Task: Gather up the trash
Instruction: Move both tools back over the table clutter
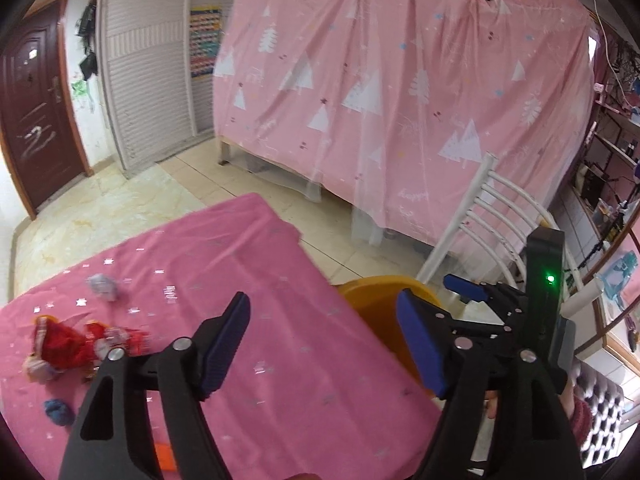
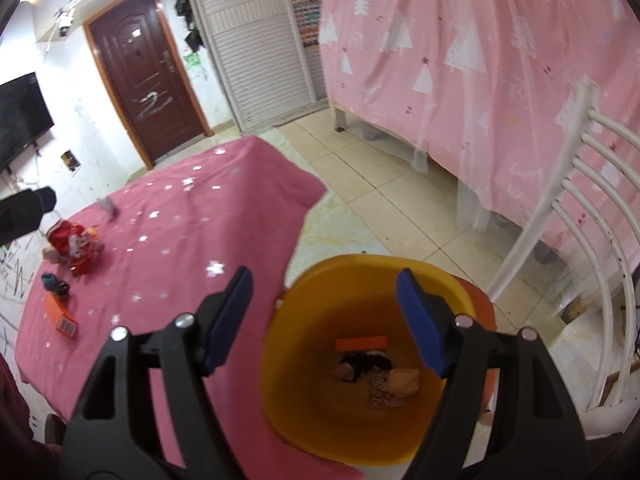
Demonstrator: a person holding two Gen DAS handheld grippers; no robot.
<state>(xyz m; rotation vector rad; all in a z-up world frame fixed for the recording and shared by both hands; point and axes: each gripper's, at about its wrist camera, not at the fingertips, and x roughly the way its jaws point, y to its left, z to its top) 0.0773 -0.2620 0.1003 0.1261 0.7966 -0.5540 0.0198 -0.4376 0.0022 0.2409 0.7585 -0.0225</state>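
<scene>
A yellow bin (image 2: 280, 364) stands on the floor against the table's edge. It holds an orange box (image 2: 362, 343), crumpled paper (image 2: 402, 384) and a dark scrap. My right gripper (image 2: 324, 292) hangs open above its rim with nothing between the fingers. On the pink tablecloth (image 2: 192, 232) lie red wrappers (image 2: 74, 246), a blue wad (image 2: 50, 280), an orange box (image 2: 62, 316) and a grey crumple (image 2: 108, 205). My left gripper (image 1: 324, 320) is open and empty over the table's near right part. The bin (image 1: 372, 304) shows just beyond it, and the red wrappers (image 1: 64, 344) lie to its left.
A white slatted chair (image 2: 576, 216) stands right of the bin. Behind it hangs a pink curtain (image 1: 400, 100) over a bed frame. Tiled floor (image 2: 380, 184) runs between table and bed. A brown door (image 2: 144, 72) and a white louvred wardrobe (image 2: 260, 60) are at the back.
</scene>
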